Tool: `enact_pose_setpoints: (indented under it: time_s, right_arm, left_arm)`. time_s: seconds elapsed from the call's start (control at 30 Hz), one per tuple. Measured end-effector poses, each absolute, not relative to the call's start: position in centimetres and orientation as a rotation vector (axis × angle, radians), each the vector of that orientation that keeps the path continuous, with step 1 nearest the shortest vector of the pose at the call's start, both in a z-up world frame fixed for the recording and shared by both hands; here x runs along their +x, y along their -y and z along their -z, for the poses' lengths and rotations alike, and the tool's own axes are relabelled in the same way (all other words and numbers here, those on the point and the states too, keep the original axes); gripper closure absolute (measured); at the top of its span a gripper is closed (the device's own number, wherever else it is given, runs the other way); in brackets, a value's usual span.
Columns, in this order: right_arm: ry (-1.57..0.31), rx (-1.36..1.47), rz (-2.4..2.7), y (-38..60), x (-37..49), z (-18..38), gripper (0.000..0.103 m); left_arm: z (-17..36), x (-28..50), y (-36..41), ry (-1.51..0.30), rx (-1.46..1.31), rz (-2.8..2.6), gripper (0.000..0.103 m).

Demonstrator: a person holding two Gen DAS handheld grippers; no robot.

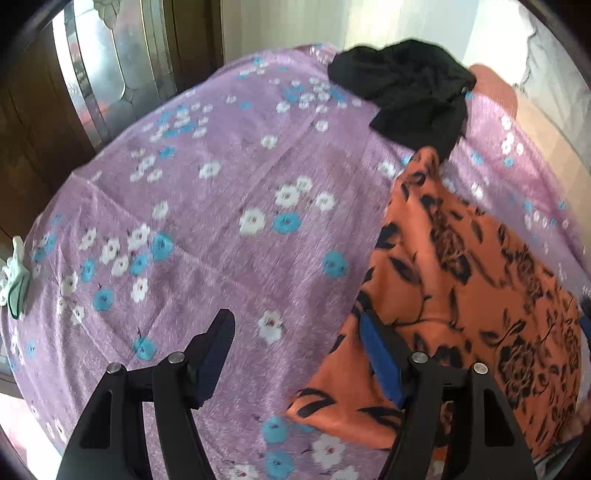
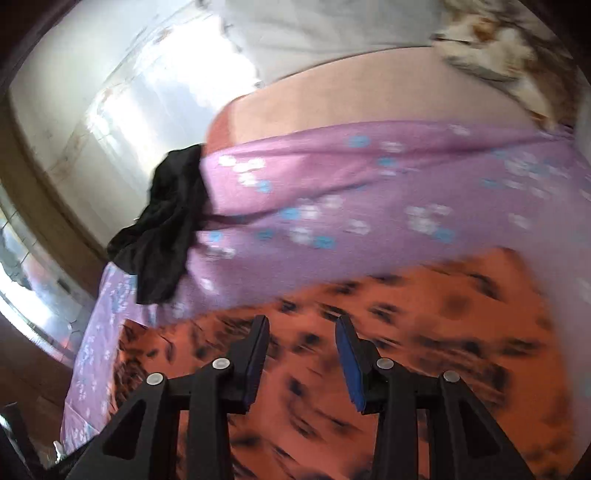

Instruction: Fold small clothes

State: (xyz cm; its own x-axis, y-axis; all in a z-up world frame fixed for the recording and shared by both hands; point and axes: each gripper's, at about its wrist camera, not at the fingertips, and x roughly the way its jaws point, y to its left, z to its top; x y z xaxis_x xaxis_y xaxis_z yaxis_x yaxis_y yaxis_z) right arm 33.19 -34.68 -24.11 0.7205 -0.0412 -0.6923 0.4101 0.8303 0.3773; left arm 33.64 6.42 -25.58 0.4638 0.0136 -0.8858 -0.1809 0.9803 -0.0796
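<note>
An orange garment with a black flower print [image 1: 476,280] lies spread on the purple flowered bedsheet [image 1: 229,192] at the right. My left gripper [image 1: 297,326] is open above the garment's left edge, its right finger over the orange cloth and its left finger over the sheet. In the right wrist view the same orange garment [image 2: 424,332] fills the lower part, blurred. My right gripper [image 2: 301,326] is open just above it and holds nothing. A crumpled black garment [image 1: 410,96] lies at the far edge of the sheet; it also shows in the right wrist view [image 2: 166,229].
A dark wooden cabinet with a glass door [image 1: 96,74] stands past the bed's left side. A pale green item [image 1: 14,284] sits at the sheet's left edge. A peach pillow or mattress edge [image 2: 332,110] and white bedding [image 2: 314,33] lie beyond the sheet.
</note>
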Motion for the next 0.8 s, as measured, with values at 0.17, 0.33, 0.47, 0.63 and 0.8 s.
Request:
enact_pose_setpoints:
  time_s: [0.17, 0.33, 0.47, 0.63, 0.8]
  right_arm:
    - [-0.797, 0.583, 0.409, 38.6, 26.1, 27.2, 0.062]
    - [-0.822, 0.665, 0.379, 39.7, 22.5, 27.2, 0.063]
    - [-0.796, 0.715, 0.326, 38.8, 19.7, 24.7, 0.058]
    - [-0.761, 0.862, 0.216, 37.5, 15.3, 23.4, 0.046]
    - [-0.800, 1.033, 0.142, 36.4, 12.2, 25.8, 0.041]
  left_arm:
    - [27.0, 33.7, -5.9, -1.137, -0.152, -0.109, 0.031]
    - [27.9, 33.4, -5.8, -1.147, -0.123, -0.111, 0.031]
    - [26.8, 32.0, -7.6, -1.131, -0.232, -0.107, 0.031]
    - [26.1, 28.2, -7.5, -1.130, -0.289, -0.054, 0.031]
    - [27.2, 26.5, -5.6, -1.202, -0.342, 0.057, 0.031]
